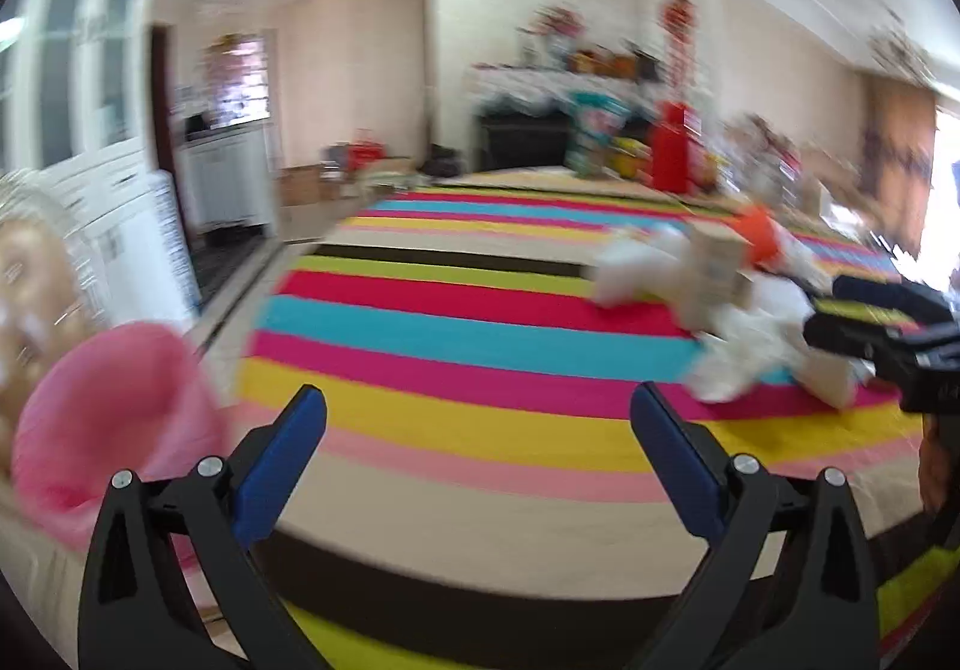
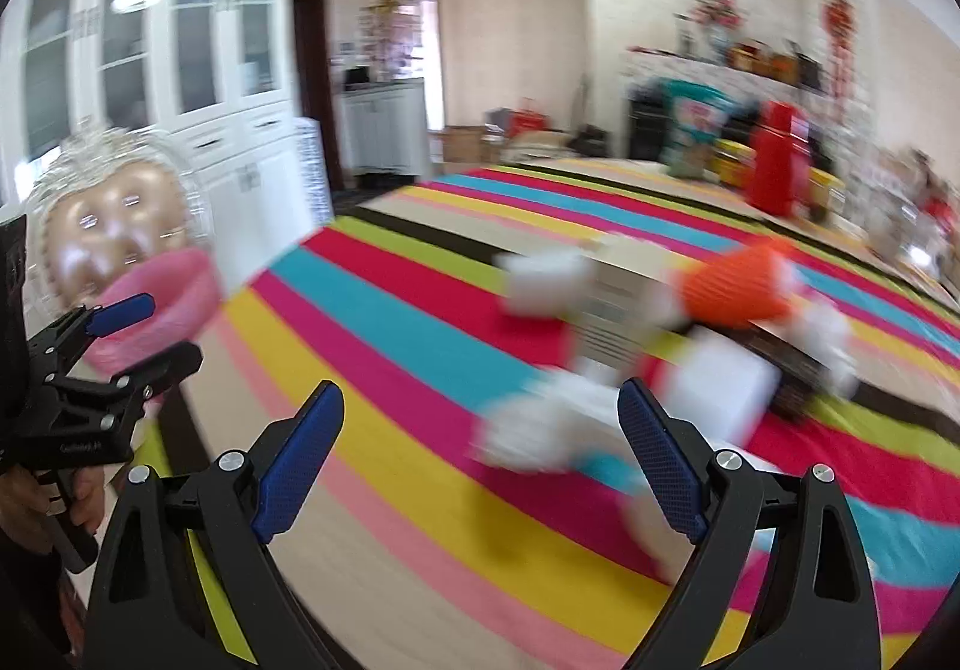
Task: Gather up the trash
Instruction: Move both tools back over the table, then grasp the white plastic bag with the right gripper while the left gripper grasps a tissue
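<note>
Trash of white crumpled paper, cardboard and orange wrapper (image 2: 648, 334) lies uncollected on striped rug (image 1: 480, 346); left claw (image 1: 478, 448) and right claw (image 2: 480, 460) stand apart, empty.

A matt woven striped rug (image 2: 420, 346) is lying under blurred trash (image 2: 648, 334) looking like crumpled white paper, brown cardboard and an orange ribbed piece, while the right gripper (image 2: 480, 454) is showing matt black plastic arms, finely textured blue pads (image 2: 660, 460) and shiny metal pins.
</note>
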Demonstrator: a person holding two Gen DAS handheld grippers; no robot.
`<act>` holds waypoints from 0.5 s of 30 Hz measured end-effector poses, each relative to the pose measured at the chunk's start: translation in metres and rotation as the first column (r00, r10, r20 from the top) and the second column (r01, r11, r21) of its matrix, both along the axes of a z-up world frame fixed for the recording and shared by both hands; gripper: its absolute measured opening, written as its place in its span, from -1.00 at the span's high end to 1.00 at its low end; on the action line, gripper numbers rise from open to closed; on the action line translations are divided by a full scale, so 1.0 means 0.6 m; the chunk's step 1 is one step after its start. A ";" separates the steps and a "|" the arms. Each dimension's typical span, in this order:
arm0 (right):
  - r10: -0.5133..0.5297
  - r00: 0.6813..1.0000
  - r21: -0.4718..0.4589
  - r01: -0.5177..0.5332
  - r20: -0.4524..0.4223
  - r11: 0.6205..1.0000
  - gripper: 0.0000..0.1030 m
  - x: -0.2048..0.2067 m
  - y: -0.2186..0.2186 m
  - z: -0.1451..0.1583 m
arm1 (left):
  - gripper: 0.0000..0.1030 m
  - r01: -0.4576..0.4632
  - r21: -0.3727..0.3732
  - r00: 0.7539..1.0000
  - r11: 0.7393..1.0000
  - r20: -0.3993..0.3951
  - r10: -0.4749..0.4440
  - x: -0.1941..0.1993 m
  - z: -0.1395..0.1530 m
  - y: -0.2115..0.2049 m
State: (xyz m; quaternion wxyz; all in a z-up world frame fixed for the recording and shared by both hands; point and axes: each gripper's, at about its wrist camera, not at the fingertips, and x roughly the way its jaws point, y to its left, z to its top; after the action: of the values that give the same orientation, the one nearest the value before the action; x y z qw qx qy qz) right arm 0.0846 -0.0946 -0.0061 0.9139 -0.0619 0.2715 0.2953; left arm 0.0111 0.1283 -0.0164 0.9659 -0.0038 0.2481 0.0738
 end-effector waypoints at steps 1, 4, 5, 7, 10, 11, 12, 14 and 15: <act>-0.026 1.000 0.000 0.026 -0.006 1.000 -0.68 0.003 -0.020 -0.004 | -0.91 0.039 0.015 0.999 0.999 -0.017 -0.039 0.018 -0.005 -0.030; -0.140 0.989 -0.032 0.139 -0.037 0.990 -0.68 0.030 -0.094 -0.023 | -0.91 0.132 0.025 0.990 0.991 -0.054 -0.131 0.062 -0.018 -0.089; -0.164 0.985 -0.044 0.162 -0.045 0.986 -0.68 0.038 -0.109 -0.029 | -0.90 0.158 0.024 0.985 0.987 -0.072 -0.156 0.078 -0.023 -0.106; -0.203 0.976 -0.055 0.200 -0.072 0.978 -0.68 0.058 -0.137 -0.038 | -0.90 0.192 0.018 0.976 0.981 -0.104 -0.189 0.107 -0.036 -0.136; -0.218 0.971 -0.053 0.214 -0.098 0.975 -0.68 0.077 -0.160 -0.049 | -0.90 0.231 -0.015 0.963 0.973 -0.138 -0.230 0.141 -0.046 -0.163; -0.217 0.970 -0.052 0.213 -0.109 0.976 -0.68 0.085 -0.165 -0.054 | -0.90 0.239 -0.026 0.960 0.971 -0.146 -0.241 0.151 -0.046 -0.165; -0.212 0.970 -0.048 0.208 -0.120 0.977 -0.68 0.089 -0.170 -0.058 | -0.90 0.247 -0.032 0.956 0.969 -0.156 -0.248 0.161 -0.050 -0.172; -0.180 0.970 -0.045 0.175 -0.161 0.984 -0.68 0.101 -0.164 -0.068 | -0.89 0.256 -0.028 0.950 0.966 -0.175 -0.257 0.174 -0.054 -0.183; -0.168 0.970 -0.049 0.161 -0.177 0.986 -0.68 0.107 -0.160 -0.074 | -0.89 0.260 -0.024 0.948 0.965 -0.182 -0.260 0.177 -0.057 -0.187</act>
State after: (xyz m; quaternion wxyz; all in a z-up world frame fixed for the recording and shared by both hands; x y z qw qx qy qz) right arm 0.1486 -0.1905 -0.0507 0.9056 -0.0280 0.3627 0.2181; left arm 0.1173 0.0163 -0.0507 0.9403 0.0355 0.3343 -0.0538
